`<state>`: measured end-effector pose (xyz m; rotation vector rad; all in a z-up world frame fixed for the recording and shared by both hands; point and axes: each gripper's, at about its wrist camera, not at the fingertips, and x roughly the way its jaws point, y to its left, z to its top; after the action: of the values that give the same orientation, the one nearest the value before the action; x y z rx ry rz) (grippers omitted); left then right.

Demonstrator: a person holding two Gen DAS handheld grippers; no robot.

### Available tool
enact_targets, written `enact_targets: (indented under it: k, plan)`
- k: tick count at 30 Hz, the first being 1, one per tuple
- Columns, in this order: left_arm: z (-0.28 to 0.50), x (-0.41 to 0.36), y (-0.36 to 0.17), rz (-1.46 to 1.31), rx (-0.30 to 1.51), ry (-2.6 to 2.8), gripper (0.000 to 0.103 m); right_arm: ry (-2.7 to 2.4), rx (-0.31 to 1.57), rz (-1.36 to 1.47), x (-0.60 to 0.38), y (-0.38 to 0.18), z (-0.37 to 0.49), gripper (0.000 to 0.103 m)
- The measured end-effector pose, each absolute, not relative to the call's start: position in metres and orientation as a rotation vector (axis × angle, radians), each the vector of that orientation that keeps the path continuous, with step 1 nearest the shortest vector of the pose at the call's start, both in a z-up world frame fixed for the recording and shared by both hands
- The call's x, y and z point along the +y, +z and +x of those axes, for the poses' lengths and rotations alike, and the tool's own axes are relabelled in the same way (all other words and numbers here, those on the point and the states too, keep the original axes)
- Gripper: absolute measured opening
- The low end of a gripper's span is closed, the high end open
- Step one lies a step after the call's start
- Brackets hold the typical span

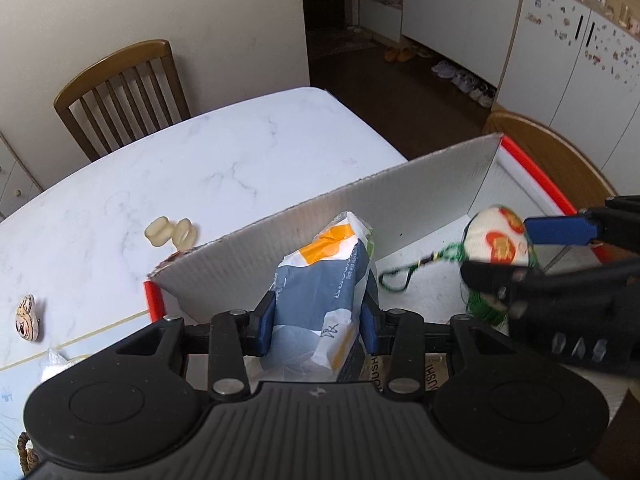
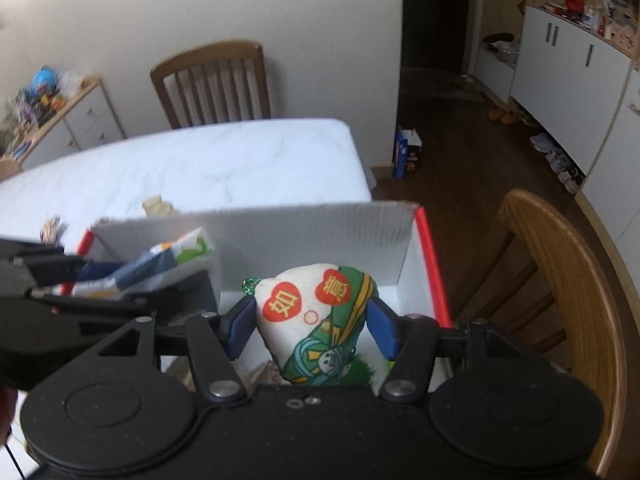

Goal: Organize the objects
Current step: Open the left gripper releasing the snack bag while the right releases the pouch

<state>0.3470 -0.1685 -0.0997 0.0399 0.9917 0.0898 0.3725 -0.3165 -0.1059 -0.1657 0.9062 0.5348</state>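
My left gripper (image 1: 320, 316) is shut on a blue, white and orange soft packet (image 1: 324, 276), held over the open white box with red rim (image 1: 360, 208). My right gripper (image 2: 312, 324) is shut on a white cloth sachet (image 2: 316, 320) printed with red apples and a green figure, above the right half of the same box (image 2: 320, 232). From the sachet (image 1: 496, 240) a green cord (image 1: 404, 276) and tassel dangle in the left wrist view. The packet (image 2: 160, 264) and left gripper (image 2: 72, 276) show at the left of the right wrist view.
On the white marble table (image 1: 200, 160) lie two pale rings (image 1: 170, 232) and a small tiger-faced charm (image 1: 28, 318) left of the box. A wooden chair (image 1: 124, 88) stands behind the table, another chair (image 2: 560, 280) right of the box.
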Motion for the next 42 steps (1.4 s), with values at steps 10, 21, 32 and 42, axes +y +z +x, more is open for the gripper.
enact_targets:
  k: [10, 21, 32, 42]
  plan:
    - [0.358, -0.175, -0.120, 0.052, 1.059, 0.089, 0.041, 0.578, 0.938, -0.312, -0.308, -0.130, 0.361, 0.059]
    - [0.365, -0.172, -0.127, 0.023, 1.115, 0.095, 0.046, 0.626, 0.932, -0.325, -0.307, -0.126, 0.360, 0.067]
    - [0.356, -0.168, -0.119, -0.039, 1.097, 0.074, 0.065, 0.697, 0.917, -0.290, -0.323, -0.112, 0.349, 0.074]
    - [0.337, -0.169, -0.096, -0.053, 1.016, 0.029, 0.065, 0.709, 0.885, -0.238, -0.343, -0.095, 0.341, 0.083]
